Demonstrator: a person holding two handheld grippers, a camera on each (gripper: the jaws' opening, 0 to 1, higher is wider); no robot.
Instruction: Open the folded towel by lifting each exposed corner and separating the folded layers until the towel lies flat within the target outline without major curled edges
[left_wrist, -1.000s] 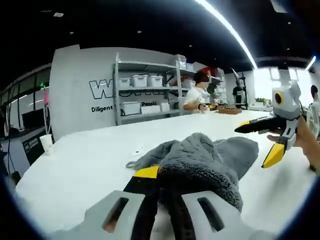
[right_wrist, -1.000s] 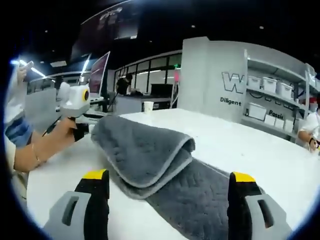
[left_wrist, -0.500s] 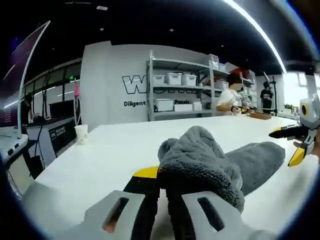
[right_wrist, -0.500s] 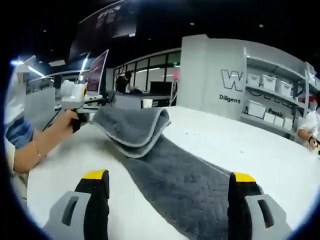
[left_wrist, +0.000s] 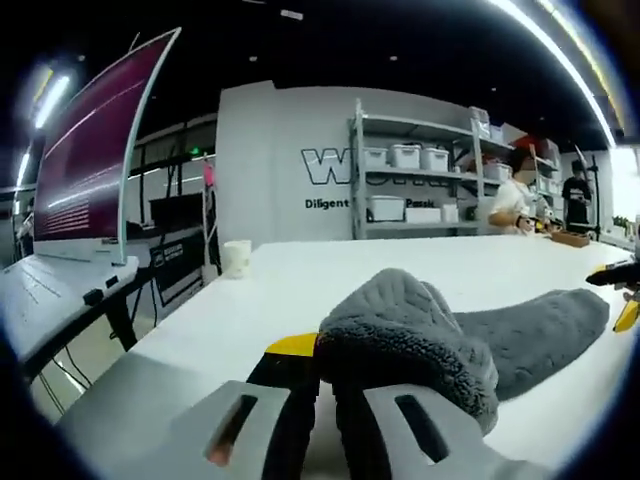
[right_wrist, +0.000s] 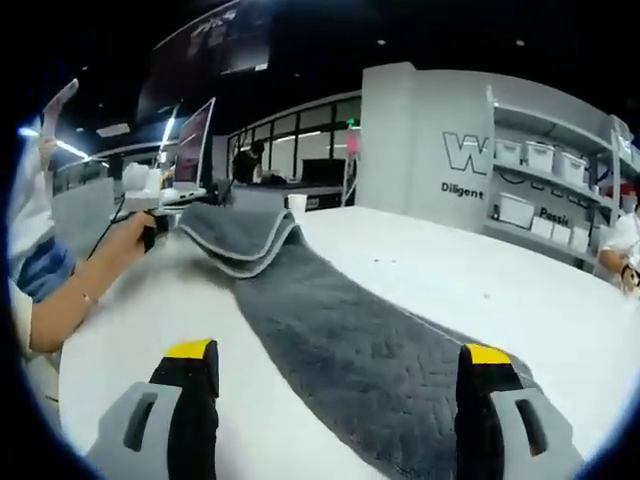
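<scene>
A grey quilted towel (right_wrist: 340, 340) stretches in a long strip across the white table (right_wrist: 480, 280). Its far end (right_wrist: 235, 235) is still doubled over and held up off the table by my left gripper (right_wrist: 165, 212), with a hand around that gripper. In the left gripper view my left gripper (left_wrist: 325, 365) is shut on a bunched fold of the towel (left_wrist: 410, 335), whose rest runs off to the right. My right gripper (right_wrist: 335, 380) stands open over the near part of the towel, nothing between its jaws. Its yellow tip (left_wrist: 625, 300) peeks in at the right edge of the left gripper view.
A white paper cup (left_wrist: 237, 258) stands near the table's far edge. Shelves with white bins (left_wrist: 410, 185) line the back wall. A person works at another table (left_wrist: 515, 205). A monitor and desk (left_wrist: 85, 190) sit to the left. My forearm (right_wrist: 70, 290) reaches along the table's left side.
My left gripper has pulled the folded end further away from my right gripper, so more of the towel lies unrolled as a flat strip. My right gripper has stayed open and still.
</scene>
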